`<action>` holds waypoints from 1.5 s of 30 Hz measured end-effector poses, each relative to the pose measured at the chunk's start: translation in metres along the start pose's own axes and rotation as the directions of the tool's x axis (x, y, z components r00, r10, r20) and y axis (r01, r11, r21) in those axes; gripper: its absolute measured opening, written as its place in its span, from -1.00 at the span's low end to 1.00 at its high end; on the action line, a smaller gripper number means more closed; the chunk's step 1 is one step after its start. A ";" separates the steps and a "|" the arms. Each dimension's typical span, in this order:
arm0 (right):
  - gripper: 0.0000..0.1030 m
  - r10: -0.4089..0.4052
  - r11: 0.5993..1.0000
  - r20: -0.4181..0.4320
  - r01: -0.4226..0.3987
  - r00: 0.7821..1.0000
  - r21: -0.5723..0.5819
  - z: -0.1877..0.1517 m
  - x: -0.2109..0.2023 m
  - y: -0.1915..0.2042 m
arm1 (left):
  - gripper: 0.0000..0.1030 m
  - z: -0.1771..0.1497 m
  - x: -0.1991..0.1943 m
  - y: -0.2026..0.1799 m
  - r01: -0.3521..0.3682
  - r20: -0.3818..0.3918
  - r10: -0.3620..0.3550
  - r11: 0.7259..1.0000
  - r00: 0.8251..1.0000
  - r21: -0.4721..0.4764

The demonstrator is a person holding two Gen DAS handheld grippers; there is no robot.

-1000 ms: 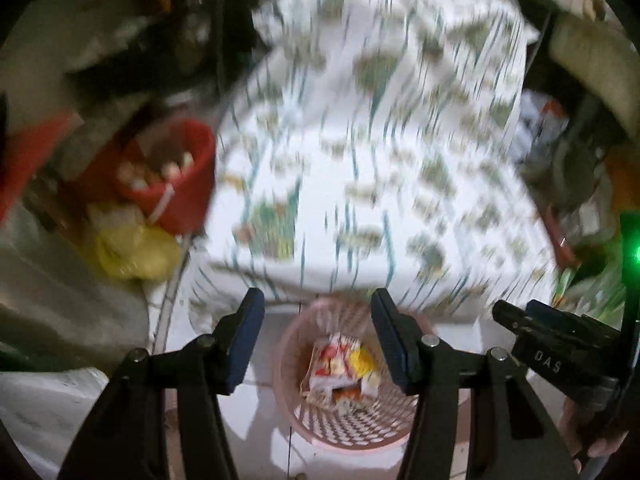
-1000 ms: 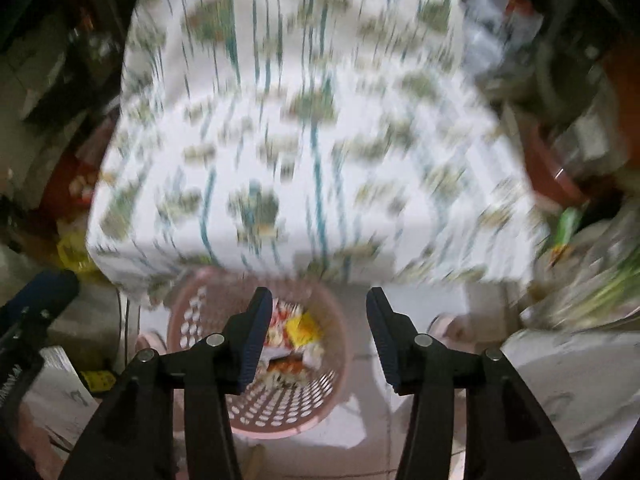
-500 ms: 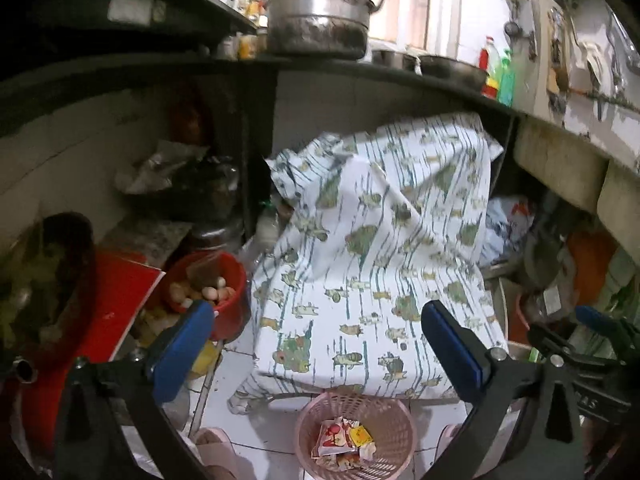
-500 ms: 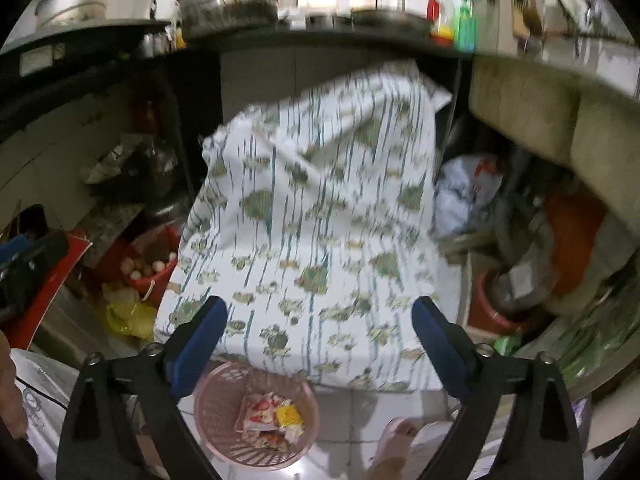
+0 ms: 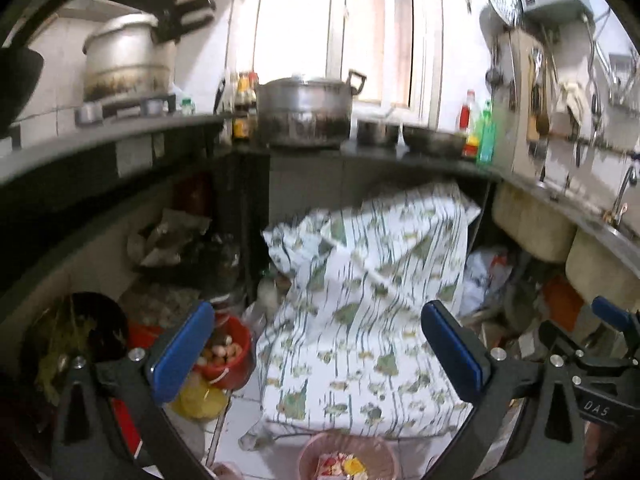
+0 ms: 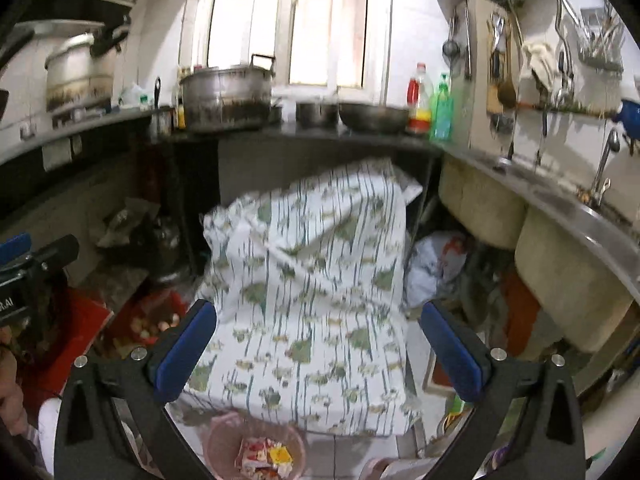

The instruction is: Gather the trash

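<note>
**Ana:** Down at six o'clock, nearest of all, sits the pink basket (image 5: 348, 456) on the floor tiles, with bright wrappers (image 5: 342, 465) lying inside, so the trash looks already binned, I'd judge.

**Ben:** And the tools? The left gripper (image 5: 320, 354) has its blue pads spread wide, nothing between them. The right gripper (image 6: 318, 352) is the same, gaping and empty.

**Ana:** Makes sense if the drop is done: nothing left to pinch.

**Ben:** Past the basket, toward twelve, a leaf-print cloth (image 5: 360, 312) drapes over something boxy, probably to keep it covered.

**Ana:** At nine o'clock, a red bucket (image 5: 230, 354) with what may be eggs. Farthest, the counter (image 5: 304, 152) carries a big pot (image 5: 304, 110).
</note>
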State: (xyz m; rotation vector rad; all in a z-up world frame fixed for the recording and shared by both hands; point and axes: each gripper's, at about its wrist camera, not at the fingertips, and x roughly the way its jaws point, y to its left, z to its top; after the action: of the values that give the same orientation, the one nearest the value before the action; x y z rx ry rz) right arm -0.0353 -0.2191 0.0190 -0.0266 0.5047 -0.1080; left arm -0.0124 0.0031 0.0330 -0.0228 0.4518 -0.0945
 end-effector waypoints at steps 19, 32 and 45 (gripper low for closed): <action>1.00 0.031 1.000 -0.059 -0.031 0.998 0.003 -0.029 0.022 0.007 | 1.00 -0.028 0.028 0.003 -0.031 -0.093 0.032 0.999 0.995 0.011; 1.00 0.039 0.999 -0.065 -0.039 0.997 0.005 -0.030 0.026 0.005 | 1.00 -0.030 0.032 0.007 -0.031 -0.111 0.031 1.000 0.993 0.003; 1.00 0.041 0.999 -0.073 -0.040 0.996 0.018 -0.039 0.030 0.014 | 1.00 -0.034 0.039 0.010 -0.073 -0.127 0.073 0.997 0.989 0.008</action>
State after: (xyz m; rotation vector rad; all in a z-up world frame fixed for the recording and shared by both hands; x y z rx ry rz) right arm -0.0263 -0.2089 -0.0303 0.0037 0.5775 -0.0735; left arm 0.0088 0.0088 -0.0148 0.0027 0.5797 -0.0248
